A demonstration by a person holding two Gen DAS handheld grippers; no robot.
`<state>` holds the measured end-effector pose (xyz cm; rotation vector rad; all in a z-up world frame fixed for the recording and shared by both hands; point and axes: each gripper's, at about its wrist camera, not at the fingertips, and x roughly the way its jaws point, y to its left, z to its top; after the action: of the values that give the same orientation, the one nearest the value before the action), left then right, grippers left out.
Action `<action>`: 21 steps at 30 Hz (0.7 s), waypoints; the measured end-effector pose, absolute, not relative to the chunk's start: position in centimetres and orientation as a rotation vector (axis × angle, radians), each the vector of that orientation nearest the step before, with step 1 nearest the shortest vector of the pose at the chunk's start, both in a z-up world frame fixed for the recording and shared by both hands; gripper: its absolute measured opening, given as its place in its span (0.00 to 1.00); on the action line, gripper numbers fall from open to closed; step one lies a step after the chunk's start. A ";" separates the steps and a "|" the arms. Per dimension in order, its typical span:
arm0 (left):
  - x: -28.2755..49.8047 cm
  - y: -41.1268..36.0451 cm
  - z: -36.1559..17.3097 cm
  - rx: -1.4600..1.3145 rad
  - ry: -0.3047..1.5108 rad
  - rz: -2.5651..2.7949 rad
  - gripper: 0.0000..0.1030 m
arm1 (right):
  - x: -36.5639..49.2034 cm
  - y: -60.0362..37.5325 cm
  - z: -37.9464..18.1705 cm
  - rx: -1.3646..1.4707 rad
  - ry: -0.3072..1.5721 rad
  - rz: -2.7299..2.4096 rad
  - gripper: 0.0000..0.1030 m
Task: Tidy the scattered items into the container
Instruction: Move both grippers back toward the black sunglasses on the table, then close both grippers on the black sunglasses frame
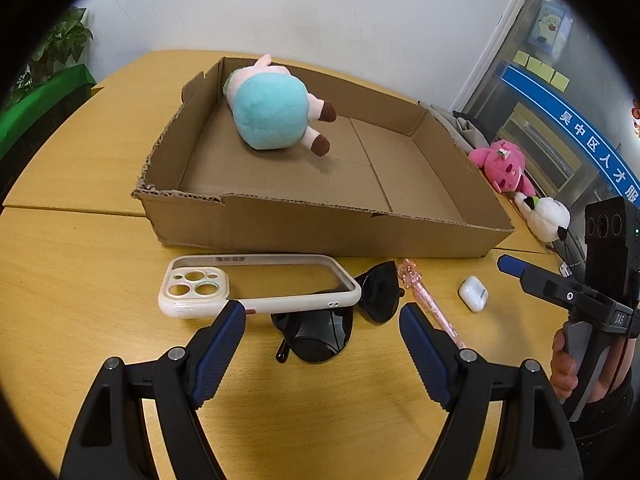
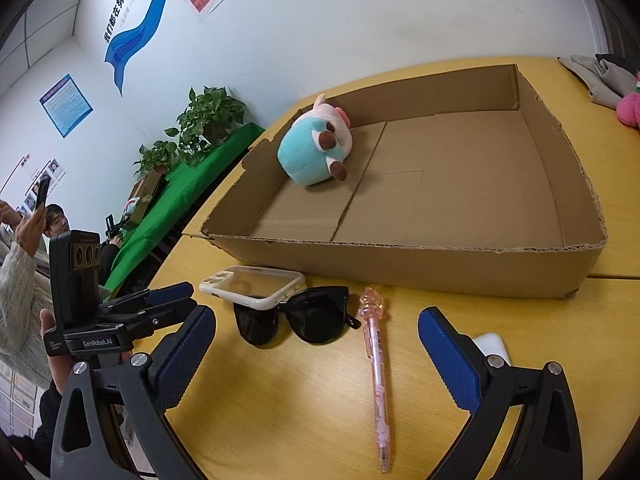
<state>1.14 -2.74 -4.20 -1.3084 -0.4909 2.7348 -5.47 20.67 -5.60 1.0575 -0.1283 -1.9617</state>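
— Left wrist view: where do the loose things lie?

— Along the box's (image 1: pixel 304 224) near wall, on the table (image 1: pixel 80 264): a phone case (image 1: pixel 256 286) resting on the sunglasses (image 1: pixel 320 332), then a pink pen (image 1: pixel 432 304) and an earbud case (image 1: pixel 473 293) toward the right edge. A plush (image 1: pixel 272 108) lies in the box's far left corner.

— And the grippers?

— The left gripper (image 1: pixel 322 312) is spread wide over the sunglasses, gripping nothing. The right gripper (image 2: pixel 316 328) is also wide apart, empty, with the pen between its fingers (image 2: pixel 448 356) but untouched.

Plush toy (image 1: pixel 272 108) in box (image 1: pixel 304 228); sunglasses (image 1: pixel 320 332) before it
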 end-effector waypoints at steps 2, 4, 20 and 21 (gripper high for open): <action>0.9 -2.3 -4.4 -1.308 -0.485 2.711 0.77 | -5.4 20.5 -5.8 1.058 -0.104 -1.958 1.00; 0.6 -1.9 -4.6 -1.304 -0.475 2.691 0.77 | -5.1 20.0 -5.9 1.048 -0.057 -1.940 1.00; -0.6 -2.0 -8.9 -1.443 -0.557 2.642 0.76 | -4.7 10.5 -9.5 0.951 0.432 -1.805 1.00; -0.9 -2.2 -9.2 -1.453 -0.554 2.645 0.76 | -4.8 10.1 -9.8 0.937 0.470 -1.806 1.00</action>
<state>-0.86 -2.16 -9.20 -1.4530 -0.5544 2.6448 -4.79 10.10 -9.81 0.9372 0.4704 -1.8060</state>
